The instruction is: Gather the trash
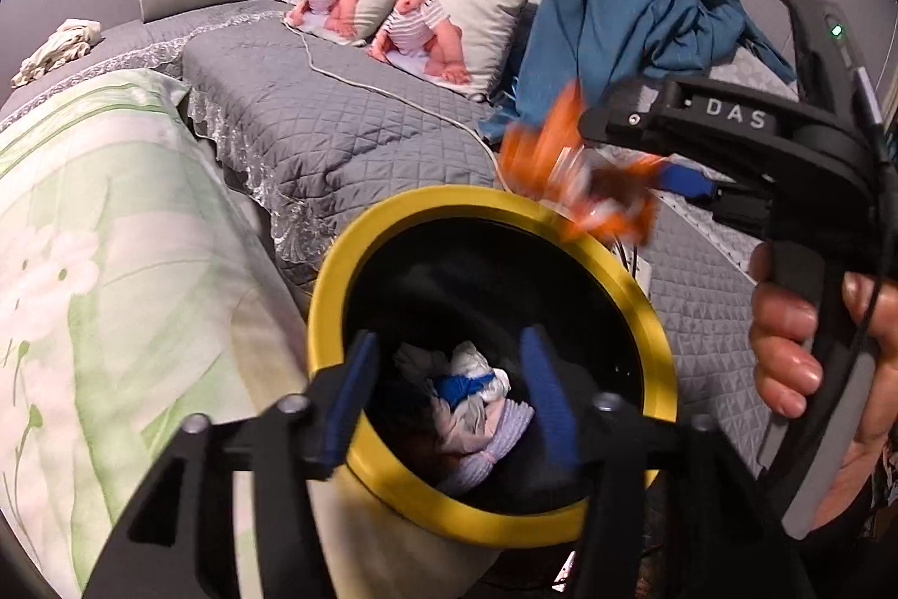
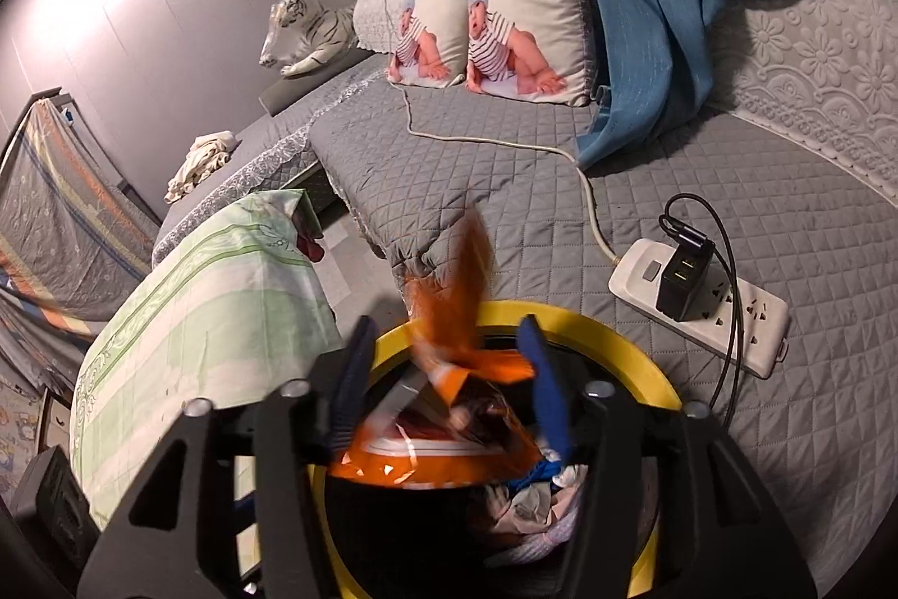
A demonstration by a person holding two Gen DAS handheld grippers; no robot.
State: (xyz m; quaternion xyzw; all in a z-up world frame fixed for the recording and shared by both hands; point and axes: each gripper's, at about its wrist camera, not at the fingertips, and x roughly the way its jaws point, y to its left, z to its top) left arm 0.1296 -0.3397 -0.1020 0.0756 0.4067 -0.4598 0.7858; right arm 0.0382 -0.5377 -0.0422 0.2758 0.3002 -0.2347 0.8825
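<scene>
The orange wrapper (image 2: 449,374) hangs blurred between the spread fingers of the right gripper (image 2: 443,385), directly over the yellow-rimmed bin (image 1: 645,312) — whether the jaws grip it I cannot tell; they look parted and the wrapper loose. In my judgement the risk is drift: the light wrapper sits over the bin's far rim and could catch the edge and slide onto the grey quilt (image 2: 729,183). The left gripper (image 1: 443,397) clenches the bin's near rim. Beyond the bin a power strip (image 2: 729,312) lies near — room there is tight; the green-patterned bedding (image 1: 84,262) crowds the bin's left side.
</scene>
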